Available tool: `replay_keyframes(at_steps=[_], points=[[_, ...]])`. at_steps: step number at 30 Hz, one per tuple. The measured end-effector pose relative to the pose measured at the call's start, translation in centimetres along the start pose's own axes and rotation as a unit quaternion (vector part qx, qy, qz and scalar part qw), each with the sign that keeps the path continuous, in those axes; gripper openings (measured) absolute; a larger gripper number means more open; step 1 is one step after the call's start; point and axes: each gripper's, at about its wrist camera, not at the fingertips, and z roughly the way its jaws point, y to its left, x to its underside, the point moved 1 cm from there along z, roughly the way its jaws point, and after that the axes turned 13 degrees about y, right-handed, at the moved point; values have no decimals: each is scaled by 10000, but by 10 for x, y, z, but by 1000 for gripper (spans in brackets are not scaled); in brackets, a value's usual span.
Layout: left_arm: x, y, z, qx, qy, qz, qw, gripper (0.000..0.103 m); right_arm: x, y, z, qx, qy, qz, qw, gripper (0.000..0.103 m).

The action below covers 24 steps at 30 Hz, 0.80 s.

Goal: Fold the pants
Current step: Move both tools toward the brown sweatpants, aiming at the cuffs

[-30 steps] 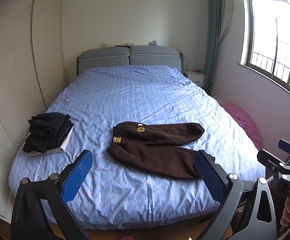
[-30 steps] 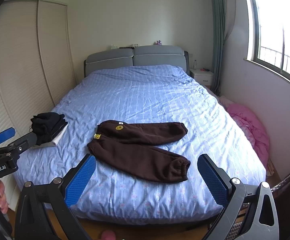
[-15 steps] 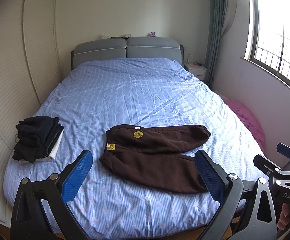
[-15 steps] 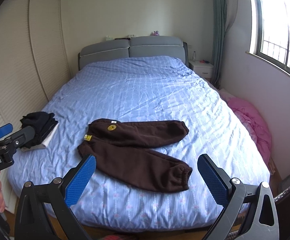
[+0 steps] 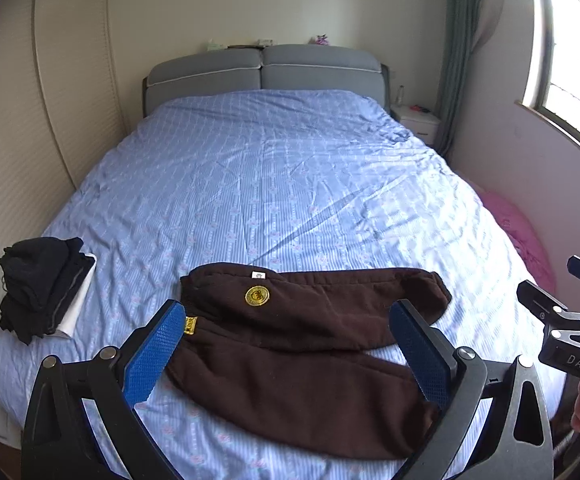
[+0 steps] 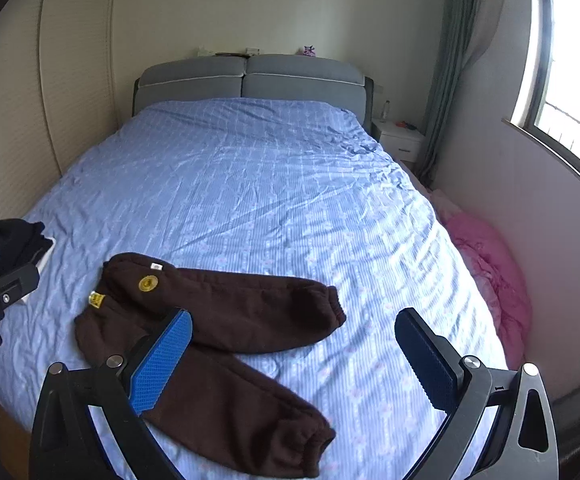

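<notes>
The bed [image 5: 290, 184] carries the brown sweatpants [image 5: 310, 344] near its foot edge, lying flat with the long axis across the bed, waistband toward the folded dark clothes [image 5: 41, 284] and cuffs toward the window side, the legs splayed apart. The left gripper [image 5: 290, 356] hovers over the waist and thighs, its fingers [image 5: 153, 356] released and holding nothing. The right gripper [image 6: 294, 364] hangs above the nearer leg, likewise spread wide and holding nothing.

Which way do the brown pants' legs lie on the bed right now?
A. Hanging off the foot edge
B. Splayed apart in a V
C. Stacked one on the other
B: the brown pants join at the waistband on the left, and their cuffs lie spread apart on the blue bedsheet.
</notes>
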Motion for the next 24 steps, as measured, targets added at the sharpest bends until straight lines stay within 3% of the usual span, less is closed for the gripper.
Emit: replay_keyframes(at_steps=[4,8,12,17,20,24], points=[[-18,-31,62,-146,354,-310,9988,103,-33,-23,69,-140,238,-437,9987,102],[-28,-49,123,-98,991,-872,9912,103,-57,-43,150,-407,723,-721,9939,102],[-26,-68,176,-503,1551,-897,9825,103,-66,-55,230,-776,1241,-805,9859,96],[-12,-84,203,-717,2023,-667,9744,102,-65,-57,324,-1092,1981,-820,9706,80],[-5,-89,212,-856,2152,-541,9713,102,-60,-51,367,-1231,2401,-904,9587,76],[-4,-87,221,-919,2265,-420,9688,102,-53,-45,398,-936,2671,-1056,9533,72]])
